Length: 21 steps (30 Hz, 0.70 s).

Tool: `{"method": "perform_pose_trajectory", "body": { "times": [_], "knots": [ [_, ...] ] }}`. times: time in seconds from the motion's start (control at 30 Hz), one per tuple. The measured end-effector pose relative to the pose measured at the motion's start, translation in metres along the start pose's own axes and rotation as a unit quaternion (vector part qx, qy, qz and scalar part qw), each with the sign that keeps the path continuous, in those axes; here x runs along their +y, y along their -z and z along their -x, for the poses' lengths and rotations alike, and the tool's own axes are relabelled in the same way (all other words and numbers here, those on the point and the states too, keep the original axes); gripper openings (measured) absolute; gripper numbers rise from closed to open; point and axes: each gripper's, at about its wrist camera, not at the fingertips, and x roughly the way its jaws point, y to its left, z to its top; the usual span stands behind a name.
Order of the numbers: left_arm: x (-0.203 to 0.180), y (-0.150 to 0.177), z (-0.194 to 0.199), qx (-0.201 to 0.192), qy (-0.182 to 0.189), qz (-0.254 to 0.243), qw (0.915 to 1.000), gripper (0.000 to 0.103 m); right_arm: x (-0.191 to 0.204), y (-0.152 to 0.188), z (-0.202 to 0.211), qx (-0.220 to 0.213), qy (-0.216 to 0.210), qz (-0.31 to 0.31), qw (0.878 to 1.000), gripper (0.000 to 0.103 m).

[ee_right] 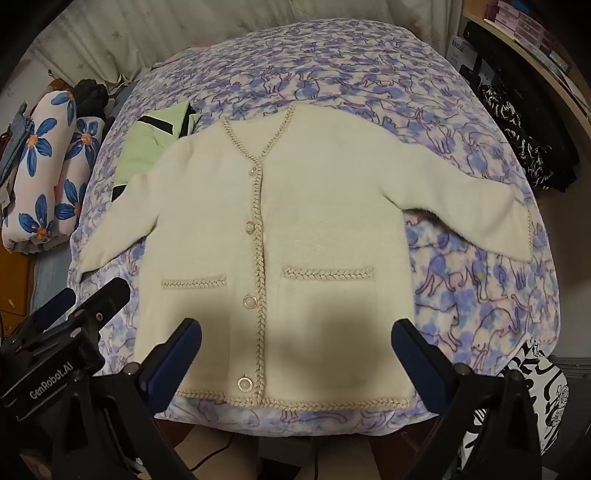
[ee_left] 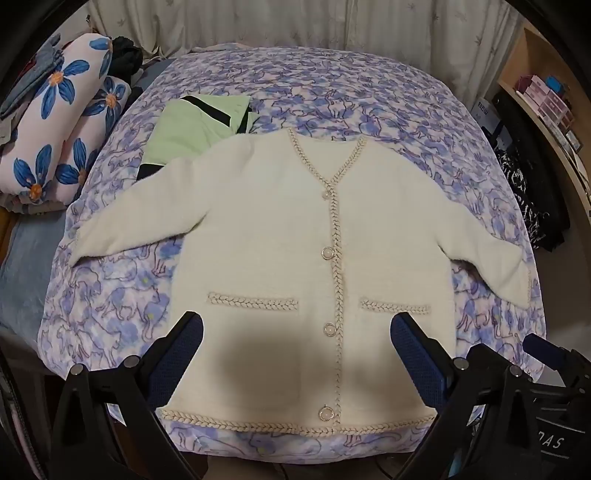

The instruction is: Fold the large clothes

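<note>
A cream cardigan (ee_left: 280, 236) with braided trim, round buttons and two pockets lies flat and face up on the purple patterned bedspread (ee_left: 332, 96), sleeves spread out to both sides. It also shows in the right wrist view (ee_right: 288, 221). My left gripper (ee_left: 295, 332) is open and empty, held above the cardigan's lower hem. My right gripper (ee_right: 295, 339) is open and empty, also above the hem, a little to the right; its body shows in the left wrist view (ee_left: 546, 354). The left gripper's body shows in the right wrist view (ee_right: 74, 314).
A folded light green garment (ee_left: 192, 125) with black stripes lies at the back left, partly under the cardigan's shoulder. Rolled floral bedding (ee_left: 62, 122) lies to the left of the bed. Shelves (ee_left: 543, 96) and dark clothes (ee_left: 524, 192) are on the right. Curtains (ee_left: 295, 22) hang behind.
</note>
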Motion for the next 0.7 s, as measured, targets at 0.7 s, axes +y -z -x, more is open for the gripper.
{"method": "perform_pose_trajectory", "body": {
  "times": [0.7],
  "knots": [
    [-0.002, 0.005, -0.002, 0.005, -0.005, -0.007, 0.9999, 0.1, -0.007, 0.003, -0.002, 0.003, 0.002, -0.001, 1.0, 0.103]
  ]
}}
